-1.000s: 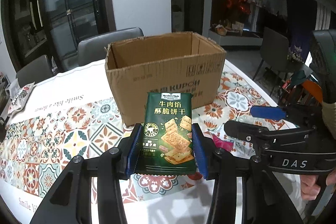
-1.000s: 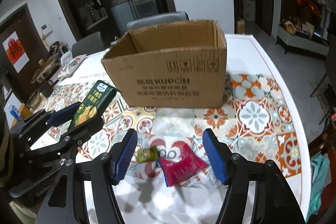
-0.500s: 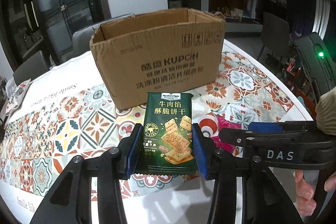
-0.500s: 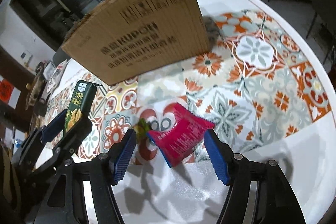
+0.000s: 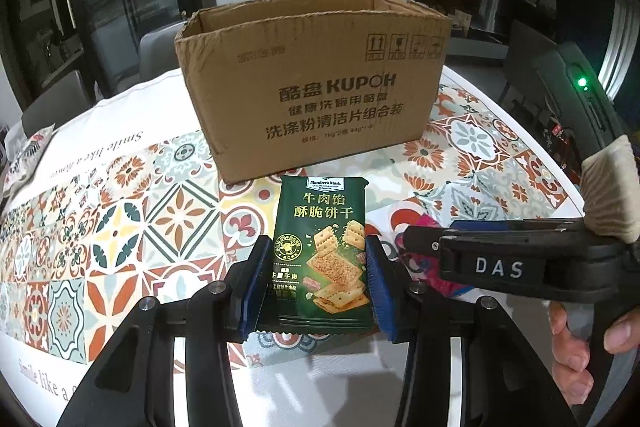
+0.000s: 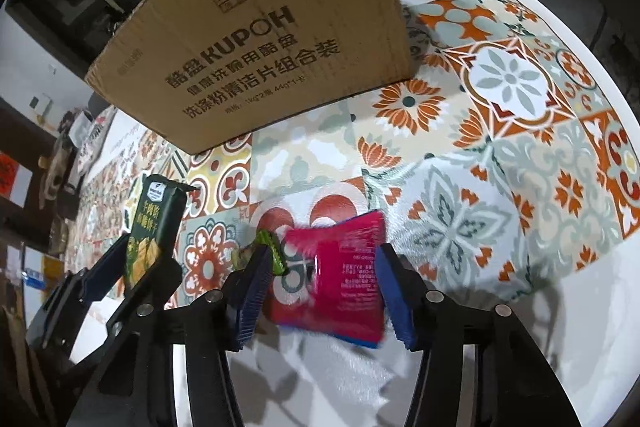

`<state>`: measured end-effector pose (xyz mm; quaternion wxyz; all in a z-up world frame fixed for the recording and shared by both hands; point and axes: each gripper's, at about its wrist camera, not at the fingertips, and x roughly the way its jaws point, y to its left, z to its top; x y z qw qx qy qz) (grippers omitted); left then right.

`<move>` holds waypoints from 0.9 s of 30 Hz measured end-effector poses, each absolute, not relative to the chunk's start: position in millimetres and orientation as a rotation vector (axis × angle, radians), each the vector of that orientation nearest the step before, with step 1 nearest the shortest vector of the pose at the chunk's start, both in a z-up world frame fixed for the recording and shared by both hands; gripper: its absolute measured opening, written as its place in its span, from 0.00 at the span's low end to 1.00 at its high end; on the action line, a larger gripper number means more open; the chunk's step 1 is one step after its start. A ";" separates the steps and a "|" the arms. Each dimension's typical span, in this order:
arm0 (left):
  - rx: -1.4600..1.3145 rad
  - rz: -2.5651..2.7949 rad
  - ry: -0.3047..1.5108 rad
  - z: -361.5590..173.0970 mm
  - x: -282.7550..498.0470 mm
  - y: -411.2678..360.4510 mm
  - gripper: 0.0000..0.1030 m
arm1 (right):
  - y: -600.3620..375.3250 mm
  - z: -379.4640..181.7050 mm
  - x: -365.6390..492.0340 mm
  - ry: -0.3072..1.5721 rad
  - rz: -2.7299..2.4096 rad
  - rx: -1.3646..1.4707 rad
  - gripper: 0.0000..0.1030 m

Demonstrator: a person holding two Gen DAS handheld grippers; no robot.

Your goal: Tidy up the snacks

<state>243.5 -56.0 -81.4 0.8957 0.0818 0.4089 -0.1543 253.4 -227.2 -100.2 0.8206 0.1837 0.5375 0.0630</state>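
Left wrist view: we count three snacks and one cardboard box (image 5: 312, 83), open-topped, its inside hidden from us. Our left gripper (image 5: 316, 287) clamps a glossy green cracker packet (image 5: 322, 255) upright, the box at twelve o'clock. Our right gripper (image 6: 320, 291) stands wide around a shiny red pouch (image 6: 340, 279) flat on the patterned tablecloth (image 6: 500, 147); a small crinkled green wrapper (image 6: 268, 247) lies at its ten o'clock.

Dim room, tablecloth (image 6: 500, 155) brightly lit from overhead; heavy fisheye vignette, black corners; red packet (image 6: 340, 279) motion-blurred; shadows at 6 o'clock.
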 end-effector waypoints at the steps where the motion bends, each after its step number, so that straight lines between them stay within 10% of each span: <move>1: 0.167 -0.318 0.851 -82.1 243.7 -54.9 0.44 | -225.1 -101.0 254.1 1.149 0.135 0.379 0.48; 22: 0.138 -0.331 0.884 -89.5 230.5 -54.8 0.44 | -213.8 -96.1 225.6 1.178 0.205 0.146 0.47; 27: 0.121 -0.331 0.901 -91.3 230.7 -52.4 0.44 | -213.6 -92.3 225.3 1.145 0.204 0.129 0.26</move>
